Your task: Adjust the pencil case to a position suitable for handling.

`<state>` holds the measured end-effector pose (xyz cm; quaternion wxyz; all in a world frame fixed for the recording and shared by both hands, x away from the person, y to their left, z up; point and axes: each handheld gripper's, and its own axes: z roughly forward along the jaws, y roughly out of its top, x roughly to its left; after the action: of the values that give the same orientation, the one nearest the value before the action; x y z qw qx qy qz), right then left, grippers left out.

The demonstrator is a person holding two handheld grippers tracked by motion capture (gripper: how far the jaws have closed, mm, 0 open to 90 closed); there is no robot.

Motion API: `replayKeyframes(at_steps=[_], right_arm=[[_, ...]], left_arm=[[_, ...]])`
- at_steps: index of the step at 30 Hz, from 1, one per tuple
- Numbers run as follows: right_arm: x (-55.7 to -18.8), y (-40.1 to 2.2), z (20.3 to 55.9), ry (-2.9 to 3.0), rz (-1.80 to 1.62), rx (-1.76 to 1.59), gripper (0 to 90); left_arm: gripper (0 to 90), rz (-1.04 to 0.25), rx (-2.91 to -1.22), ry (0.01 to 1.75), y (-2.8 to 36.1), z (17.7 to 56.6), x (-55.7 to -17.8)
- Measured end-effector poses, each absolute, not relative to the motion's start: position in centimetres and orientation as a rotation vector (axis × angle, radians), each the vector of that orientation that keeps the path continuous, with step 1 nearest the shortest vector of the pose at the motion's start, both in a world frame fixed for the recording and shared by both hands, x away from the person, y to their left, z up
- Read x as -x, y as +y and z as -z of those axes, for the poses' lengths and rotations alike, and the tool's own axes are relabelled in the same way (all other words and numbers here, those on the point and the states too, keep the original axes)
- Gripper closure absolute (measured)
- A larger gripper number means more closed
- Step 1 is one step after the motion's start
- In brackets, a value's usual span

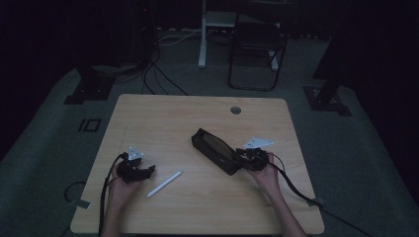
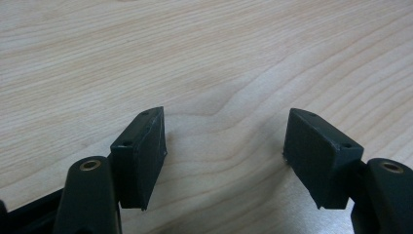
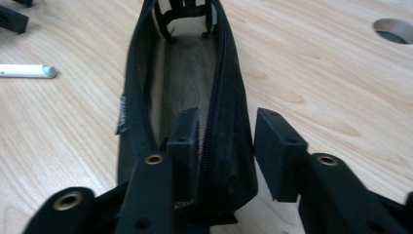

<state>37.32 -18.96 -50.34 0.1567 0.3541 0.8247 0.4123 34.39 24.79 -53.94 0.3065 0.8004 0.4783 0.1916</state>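
Note:
A black pencil case (image 1: 213, 149) lies unzipped and slanted on the wooden table (image 1: 197, 212), right of centre. My right gripper (image 1: 238, 159) sits at its near end. In the right gripper view the right gripper (image 3: 226, 141) has one jaw inside the pencil case (image 3: 182, 83) and the other outside, shut on the zipper-edged side wall. A white pen (image 1: 164, 184) lies left of the case. My left gripper (image 1: 148, 171) rests just left of the pen. In its own view the left gripper (image 2: 226, 141) stands open over bare wood.
A round cable hole (image 1: 235, 109) is cut near the table's far edge. Beyond the table, in the dark room, stand a black chair (image 1: 257, 44) and stand legs with cables on the floor. The white pen (image 3: 27, 71) lies left of the case.

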Motion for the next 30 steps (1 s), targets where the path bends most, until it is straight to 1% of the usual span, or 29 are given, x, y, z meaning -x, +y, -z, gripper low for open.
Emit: replayKeyframes(at_steps=[1, 6, 11, 16, 17, 20, 21, 23, 30], right_arm=[[-37.3, -18.8, 50.5, 2.370, -1.193, -1.007, 64.8], [-37.3, -18.4, 50.5, 2.390, -1.213, -0.987, 66.2], [-37.1, -17.3, 50.5, 2.416, -1.208, -0.928, 66.2], [-36.8, -17.2, 50.5, 2.431, -1.204, -0.907, 65.9], [-36.7, -17.2, 50.5, 2.438, -1.205, -0.901, 64.5], [-36.6, -17.2, 50.3, 2.435, -1.209, -0.901, 53.8], [-36.6, -17.2, 50.3, 2.435, -1.209, -0.901, 53.8], [-36.3, -17.3, 50.1, 2.416, -1.208, -0.893, 47.6], [-35.6, -17.7, 49.3, 2.369, -1.240, -0.887, 46.3]], left_arm=[[33.2, -0.504, -2.119, 1.264, 24.7, 53.9, -34.4], [33.3, -0.504, -2.124, 1.260, 24.6, 53.9, -34.4], [34.1, -0.495, -2.128, 1.253, 24.5, 53.9, -34.3], [35.6, -0.469, -2.124, 1.258, 24.4, 53.7, -34.2], [35.6, -0.463, -2.126, 1.258, 24.3, 53.7, -34.0], [36.8, -0.454, -2.149, 1.238, 23.9, 53.6, -33.5], [36.9, -0.454, -2.149, 1.238, 23.9, 53.6, -33.5], [36.9, -0.461, -2.156, 1.216, 23.5, 53.3, -32.9], [41.1, -0.460, -2.086, 1.164, 23.2, 52.2, -31.3]])
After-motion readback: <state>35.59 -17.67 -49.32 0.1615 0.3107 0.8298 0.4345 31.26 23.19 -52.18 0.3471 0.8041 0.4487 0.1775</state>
